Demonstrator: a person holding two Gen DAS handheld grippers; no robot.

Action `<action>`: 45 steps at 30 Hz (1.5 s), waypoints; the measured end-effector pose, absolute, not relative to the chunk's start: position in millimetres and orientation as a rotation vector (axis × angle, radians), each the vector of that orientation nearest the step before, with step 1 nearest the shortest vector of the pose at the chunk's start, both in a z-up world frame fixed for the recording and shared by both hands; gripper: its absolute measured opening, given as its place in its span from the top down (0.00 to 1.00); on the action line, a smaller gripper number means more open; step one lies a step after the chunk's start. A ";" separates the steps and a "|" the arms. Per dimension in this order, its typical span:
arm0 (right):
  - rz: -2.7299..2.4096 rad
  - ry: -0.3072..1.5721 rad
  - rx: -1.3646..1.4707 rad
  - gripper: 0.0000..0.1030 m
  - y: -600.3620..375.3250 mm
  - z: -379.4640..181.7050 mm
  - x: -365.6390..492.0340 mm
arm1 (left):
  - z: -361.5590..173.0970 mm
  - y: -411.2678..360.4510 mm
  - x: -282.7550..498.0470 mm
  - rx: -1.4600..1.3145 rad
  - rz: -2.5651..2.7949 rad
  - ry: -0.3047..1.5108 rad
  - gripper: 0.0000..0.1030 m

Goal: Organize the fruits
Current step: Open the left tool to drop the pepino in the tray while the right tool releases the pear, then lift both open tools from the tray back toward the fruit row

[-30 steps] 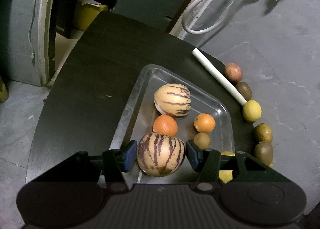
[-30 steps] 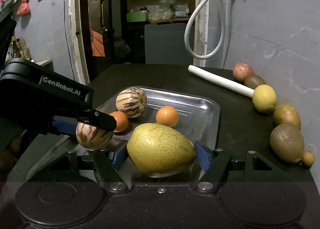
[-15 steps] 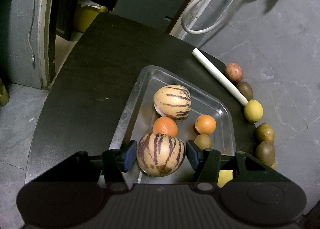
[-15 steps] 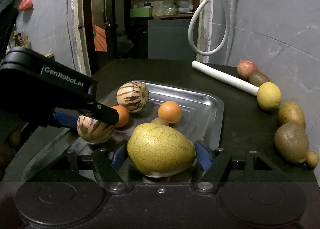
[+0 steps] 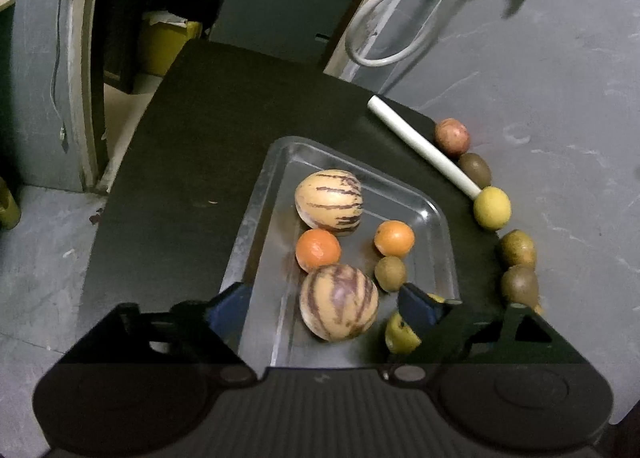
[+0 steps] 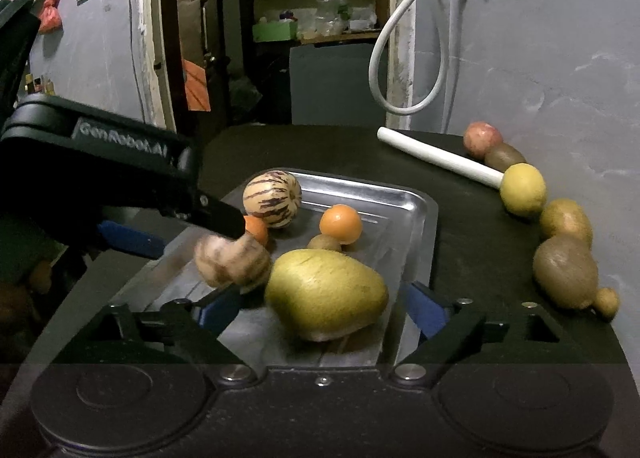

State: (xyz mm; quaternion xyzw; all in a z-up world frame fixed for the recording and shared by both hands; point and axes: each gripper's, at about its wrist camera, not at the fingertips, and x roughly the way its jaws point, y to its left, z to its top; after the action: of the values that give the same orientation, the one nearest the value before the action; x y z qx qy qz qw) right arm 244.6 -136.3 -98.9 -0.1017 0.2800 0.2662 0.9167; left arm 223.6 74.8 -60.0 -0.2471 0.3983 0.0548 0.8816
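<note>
A metal tray (image 5: pixel 256 202) (image 6: pixel 416 218) on the dark table holds a striped melon (image 5: pixel 329 200) (image 6: pixel 272 198), two oranges (image 5: pixel 318 249) (image 5: pixel 394 237) and a small kiwi (image 5: pixel 390 273). My left gripper (image 5: pixel 324 304) is open; a second striped melon (image 5: pixel 339 301) (image 6: pixel 232 262) lies loose between its fingers in the tray, blurred in the right wrist view. My right gripper (image 6: pixel 324 310) is open around a yellow-green pear (image 6: pixel 326 294) resting at the tray's near end; part of the pear (image 5: pixel 400 334) shows in the left wrist view.
Along the wall at the table's right edge lie a reddish fruit (image 5: pixel 452 137), kiwis (image 5: pixel 475 169) (image 6: pixel 566 272), a lemon (image 5: pixel 492 207) (image 6: pixel 523 189) and a brownish fruit (image 5: pixel 517 249). A white rod (image 5: pixel 422 146) (image 6: pixel 440 156) lies beside them. A white hose (image 6: pixel 404 70) hangs on the wall.
Both grippers have opened. The left let go of the striped melon, which dropped into the tray; the right released the pear at the tray's near end.
</note>
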 end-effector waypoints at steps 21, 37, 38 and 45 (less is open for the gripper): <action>0.446 0.567 -0.158 0.01 -154.6 -63.1 142.4 | -22.1 69.6 113.8 -0.409 0.063 0.823 0.01; 0.195 0.621 -0.070 0.01 -211.4 -70.5 104.8 | -24.2 31.3 83.9 -0.262 -0.033 0.897 0.01; 0.182 0.626 -0.068 0.01 -214.2 -71.7 104.6 | -25.3 28.9 82.9 -0.257 -0.040 0.902 0.01; 0.117 0.654 -0.073 0.01 -231.7 -80.9 111.1 | -33.6 4.3 104.4 -0.222 -0.105 0.941 0.01</action>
State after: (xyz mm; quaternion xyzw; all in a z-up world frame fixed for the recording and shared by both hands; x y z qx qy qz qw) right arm 111.1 -231.7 -80.9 -0.0357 0.3211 0.0574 0.9446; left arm 104.4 4.3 -33.6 -0.1066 0.4523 -0.0505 0.8840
